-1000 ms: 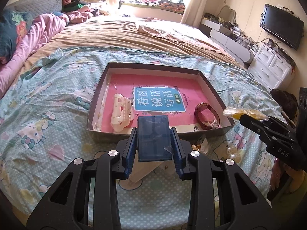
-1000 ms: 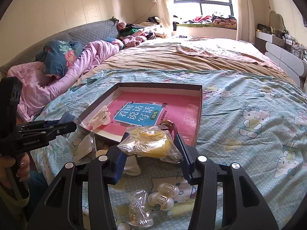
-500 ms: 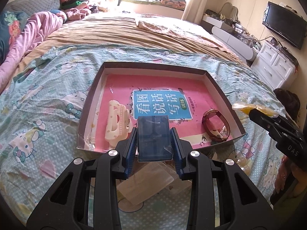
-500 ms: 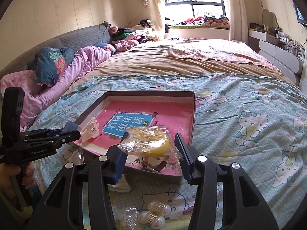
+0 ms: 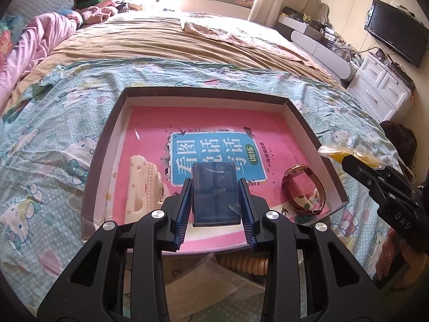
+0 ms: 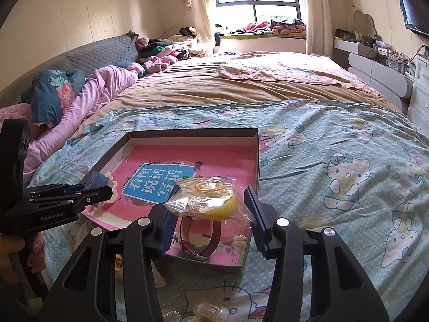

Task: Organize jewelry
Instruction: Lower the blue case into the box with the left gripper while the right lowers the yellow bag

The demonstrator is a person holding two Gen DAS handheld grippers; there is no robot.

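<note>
A shallow brown tray [image 5: 203,91] lined with a pink book lies on the bedspread. In it are a cream hair claw [image 5: 142,185] on the left and a dark red bangle [image 5: 303,190] at the right. My left gripper [image 5: 214,185] hangs over the tray's near edge, shut on a small dark blue translucent box [image 5: 214,198]. My right gripper [image 6: 211,190] is shut on a clear bag with a yellow ring [image 6: 214,198] inside, above the bangle [image 6: 201,238] at the tray's [image 6: 193,133] near right corner. Each gripper shows at the other view's edge.
A cream beaded bracelet [image 5: 246,261] and clear plastic bags [image 5: 214,281] lie on the bedspread in front of the tray. Clear hair clips [image 6: 209,311] lie below my right gripper. A pink quilt [image 6: 102,88] is at the left, a white dresser [image 5: 380,88] at the right.
Both grippers have moved forward with their loads, from in front of the tray to over its near edge. The grips have not changed.
</note>
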